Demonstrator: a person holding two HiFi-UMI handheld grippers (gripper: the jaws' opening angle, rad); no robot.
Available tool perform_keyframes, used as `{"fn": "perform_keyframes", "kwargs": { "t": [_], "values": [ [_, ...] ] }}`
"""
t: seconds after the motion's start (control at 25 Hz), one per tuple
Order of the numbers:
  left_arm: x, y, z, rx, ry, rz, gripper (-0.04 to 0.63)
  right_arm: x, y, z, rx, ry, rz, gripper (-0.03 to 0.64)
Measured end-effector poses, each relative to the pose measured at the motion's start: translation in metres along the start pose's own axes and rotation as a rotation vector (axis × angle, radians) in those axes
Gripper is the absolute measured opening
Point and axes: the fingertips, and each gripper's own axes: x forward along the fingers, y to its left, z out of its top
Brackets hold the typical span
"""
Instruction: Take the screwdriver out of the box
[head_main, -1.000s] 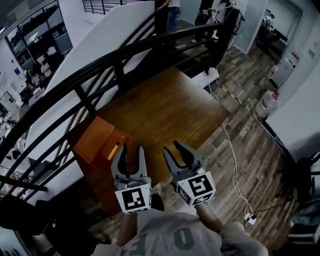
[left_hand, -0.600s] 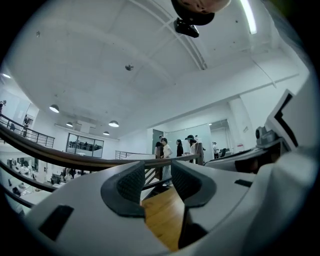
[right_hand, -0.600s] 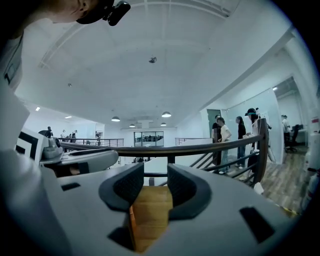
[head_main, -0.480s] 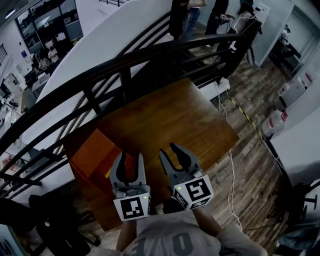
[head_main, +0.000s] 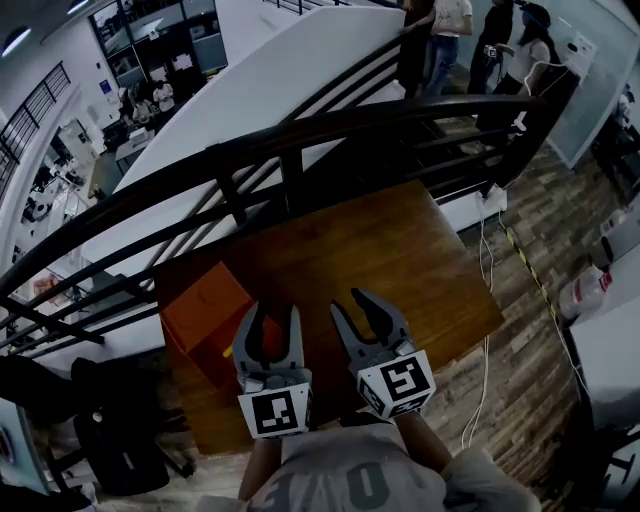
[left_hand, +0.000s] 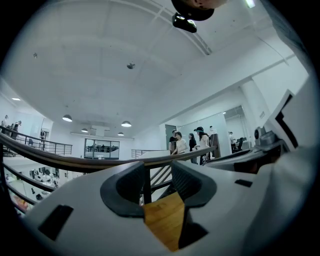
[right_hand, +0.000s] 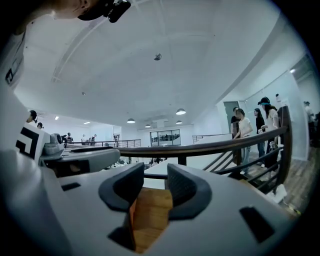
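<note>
Black metal railing (head_main: 300, 135), curved top rail with slanted bars, is running behind the tabletop (head_main: 400, 250). The tabletop is showing smooth brown wood, roughly square. Plank floor (head_main: 530, 370) is lying to its right.

Box (head_main: 200, 305), orange, flat-sided, open at the top, is sitting on the tabletop's left part, near the railing.

Left gripper (head_main: 272, 312) is hanging over the box's near right side, jaws spread, gripping nothing. In the left gripper view (left_hand: 157, 172) only wood and railing bars are showing through the gap between the dark ribbed pads (left_hand: 187, 182).

Right gripper (head_main: 347, 300) is hanging just beside it over bare wood, jaws likewise parted and empty. The right gripper view (right_hand: 156, 172) is showing only tabletop between them.

Each grey gripper body is carrying a cube (head_main: 275, 412) with black-and-white square markers. The shirt print below is too cut off to read.

Screwdriver (head_main: 229, 350): only a yellow sliver is showing in the box, at the left gripper's outer edge.
</note>
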Motion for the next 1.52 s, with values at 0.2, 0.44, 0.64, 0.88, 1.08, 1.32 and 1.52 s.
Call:
{"fn": "perform_keyframes", "kwargs": {
  "t": [0.2,0.44,0.64,0.88,1.08,1.32,1.52],
  "values": [
    [0.005,0.013,-0.008,0.004,0.031,0.050,0.166,0.011,-0.005,0.004,0.013,-0.013,0.021,0.141],
    [0.003,0.021,0.006,0.013,-0.002,0.080,0.166,0.022,0.001,0.006,-0.001,-0.009,0.071,0.141],
    [-0.007,0.038,0.009,0.032,0.012,0.158,0.170,0.037,0.020,0.020,-0.091,-0.019,0.205,0.141],
    [-0.026,0.062,-0.002,0.028,0.047,0.281,0.181,0.063,0.060,0.016,-0.298,0.047,0.460,0.150],
    [-0.052,0.093,-0.020,0.007,0.094,0.383,0.184,0.085,0.107,-0.015,-0.487,0.142,0.683,0.162],
    [-0.088,0.119,-0.045,-0.024,0.151,0.476,0.183,0.099,0.154,-0.067,-0.777,0.277,0.918,0.170],
    [-0.111,0.143,-0.076,-0.067,0.183,0.534,0.184,0.112,0.187,-0.127,-0.970,0.393,1.083,0.172]
  ]
}}
